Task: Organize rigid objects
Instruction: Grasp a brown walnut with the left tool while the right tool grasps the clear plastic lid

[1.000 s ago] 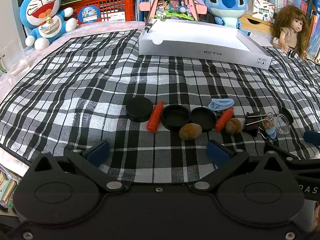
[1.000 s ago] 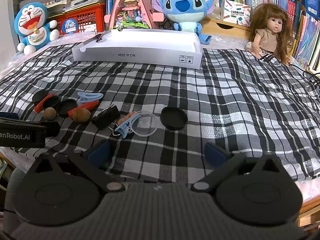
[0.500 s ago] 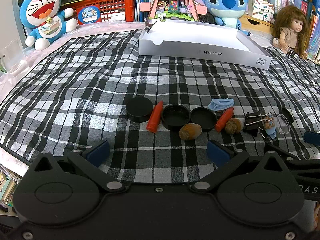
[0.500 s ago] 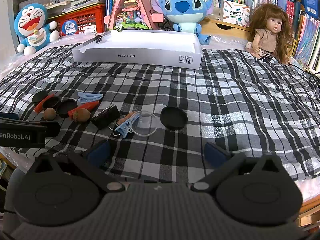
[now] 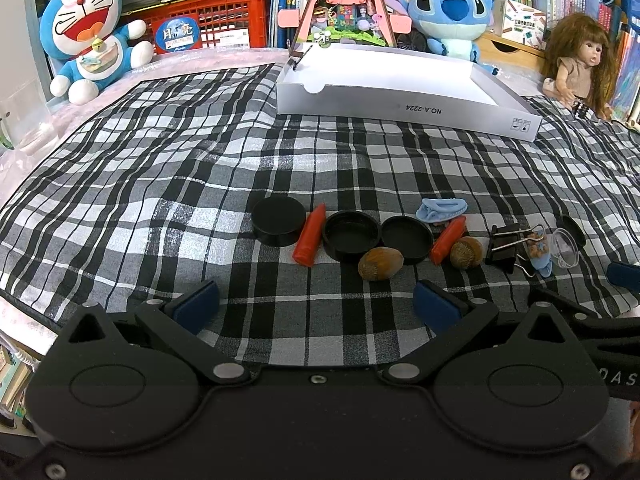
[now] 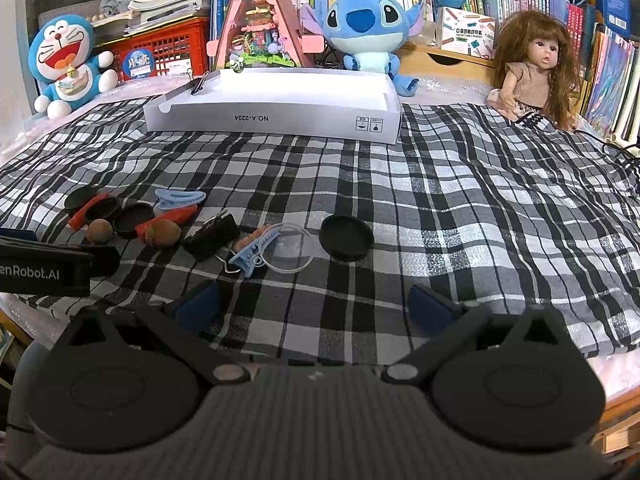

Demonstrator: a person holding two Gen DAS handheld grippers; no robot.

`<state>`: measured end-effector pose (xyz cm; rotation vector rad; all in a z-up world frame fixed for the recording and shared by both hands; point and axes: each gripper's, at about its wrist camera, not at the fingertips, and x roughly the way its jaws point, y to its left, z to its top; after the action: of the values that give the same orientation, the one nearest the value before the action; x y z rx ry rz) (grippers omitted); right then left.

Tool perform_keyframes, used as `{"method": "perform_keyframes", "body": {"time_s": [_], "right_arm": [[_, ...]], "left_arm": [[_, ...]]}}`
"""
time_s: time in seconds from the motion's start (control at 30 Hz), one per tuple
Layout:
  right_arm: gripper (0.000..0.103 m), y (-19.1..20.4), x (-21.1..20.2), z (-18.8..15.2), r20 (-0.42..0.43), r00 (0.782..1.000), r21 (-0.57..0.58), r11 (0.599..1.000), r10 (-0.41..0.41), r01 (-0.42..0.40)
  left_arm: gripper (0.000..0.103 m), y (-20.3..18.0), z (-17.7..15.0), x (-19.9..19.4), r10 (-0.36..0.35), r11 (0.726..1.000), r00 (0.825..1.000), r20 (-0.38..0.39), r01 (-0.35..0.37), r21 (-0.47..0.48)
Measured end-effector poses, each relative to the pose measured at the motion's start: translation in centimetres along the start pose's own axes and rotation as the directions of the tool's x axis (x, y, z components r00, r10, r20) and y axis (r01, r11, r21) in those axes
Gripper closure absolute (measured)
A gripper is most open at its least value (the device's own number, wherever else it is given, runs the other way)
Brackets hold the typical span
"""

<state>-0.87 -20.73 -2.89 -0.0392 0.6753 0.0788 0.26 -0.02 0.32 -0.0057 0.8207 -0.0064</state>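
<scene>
Small objects lie in a row on the plaid cloth: black round lids (image 5: 279, 220) (image 5: 351, 234) (image 5: 407, 237), two red pieces (image 5: 310, 236) (image 5: 448, 239), two brown nuts (image 5: 380, 264) (image 5: 466, 252), a blue hair clip (image 5: 441, 209), a black binder clip (image 5: 502, 242), a clear lid (image 6: 287, 254) and another black lid (image 6: 346, 237). A white shallow box (image 5: 400, 96) stands behind them. My left gripper (image 5: 316, 306) is open and empty, just in front of the row. My right gripper (image 6: 314, 306) is open and empty, in front of the clear lid.
Plush toys (image 5: 90, 40) (image 6: 366, 28), a doll (image 6: 534, 68), a red crate (image 5: 224, 20) and books line the back. The left gripper's body (image 6: 44, 266) shows at the left of the right wrist view. The cloth's near edge lies just under both grippers.
</scene>
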Motion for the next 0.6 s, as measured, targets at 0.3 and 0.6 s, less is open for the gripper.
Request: {"method": "perform_keyframes", "body": {"time_s": [0.3, 0.6], "right_arm": [[0.012, 0.1, -1.5, -0.1, 0.106, 0.993, 0.005, 0.999, 0.053, -0.053], [0.041, 0.5, -1.6, 0.4, 0.108, 0.991, -0.053, 0.996, 0.081, -0.076]], "left_arm": [[0.044, 0.2, -0.4, -2.0, -0.123, 0.992, 0.987, 0.104, 0.12, 0.033], [0.072, -0.3, -1.4, -2.2, -0.189, 0.981, 0.976, 0.106, 0.184, 0.057]]}}
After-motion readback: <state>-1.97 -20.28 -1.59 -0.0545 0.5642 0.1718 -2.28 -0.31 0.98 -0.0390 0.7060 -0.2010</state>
